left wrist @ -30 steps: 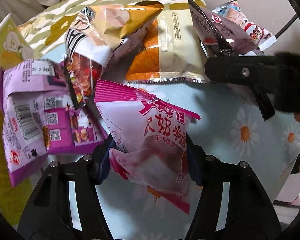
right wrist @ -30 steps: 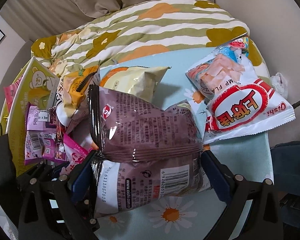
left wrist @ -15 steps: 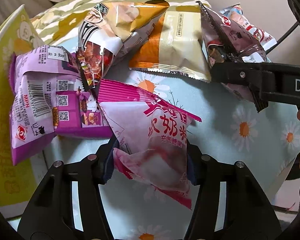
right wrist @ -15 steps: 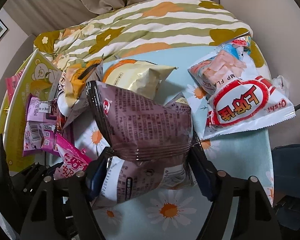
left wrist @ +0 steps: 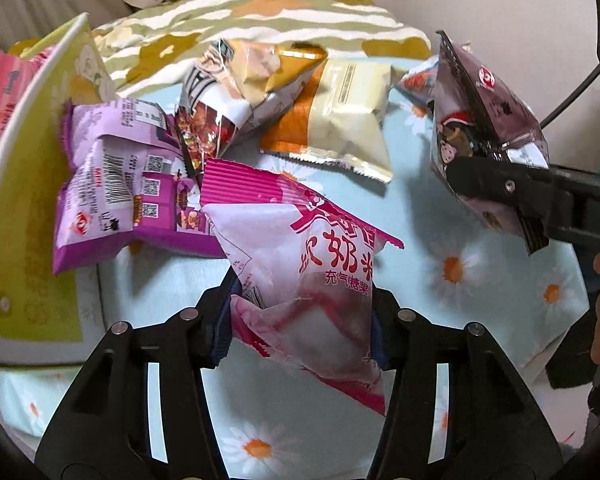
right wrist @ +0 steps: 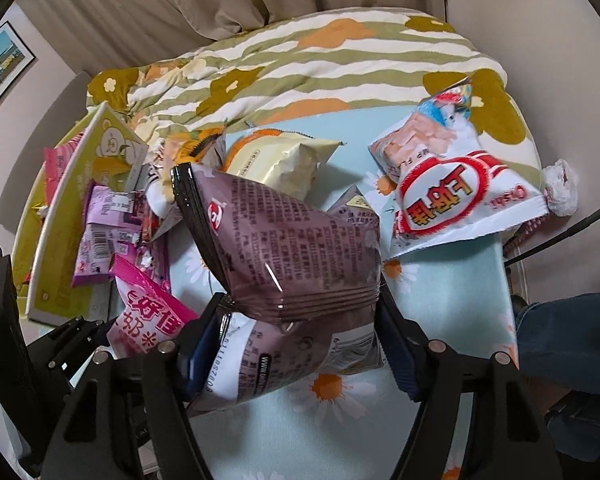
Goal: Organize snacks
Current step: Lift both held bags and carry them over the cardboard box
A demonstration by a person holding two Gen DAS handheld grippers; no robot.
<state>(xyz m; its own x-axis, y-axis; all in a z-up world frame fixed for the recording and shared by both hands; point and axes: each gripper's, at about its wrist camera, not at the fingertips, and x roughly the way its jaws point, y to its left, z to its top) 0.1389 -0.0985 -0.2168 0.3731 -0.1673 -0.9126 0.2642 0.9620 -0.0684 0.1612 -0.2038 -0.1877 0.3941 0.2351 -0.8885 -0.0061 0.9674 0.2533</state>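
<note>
Two bags are now off the tabletop (left wrist: 480, 240), one in each gripper. At far left a yellow-green box (left wrist: 32, 208) stands open, with a red pack already inside it; it sits closer and larger in the left view than a second ago, so the left gripper (left wrist: 300, 332) has risen and swung toward it. Just right of the box lies a purple pack (left wrist: 112, 184), touching a brown-red bag (left wrist: 212, 120) behind it. The left jaws are clamped on the pink bag (left wrist: 320, 280), which hangs clear of the cloth. Behind it lies a cream bag (left wrist: 340, 120). Next, the right gripper (right wrist: 296, 340) has its jaws closed on the maroon bag (right wrist: 292, 248); it has been lifted higher, and daisy cloth now shows under it where it lay a second earlier. At far right a white-and-red bag (right wrist: 452, 196) remains flat on the tabletop, partly over the bed quilt (right wrist: 320, 68). Both lifts look done; my guess is the pink bag goes into the box first, and the maroon one follows
</note>
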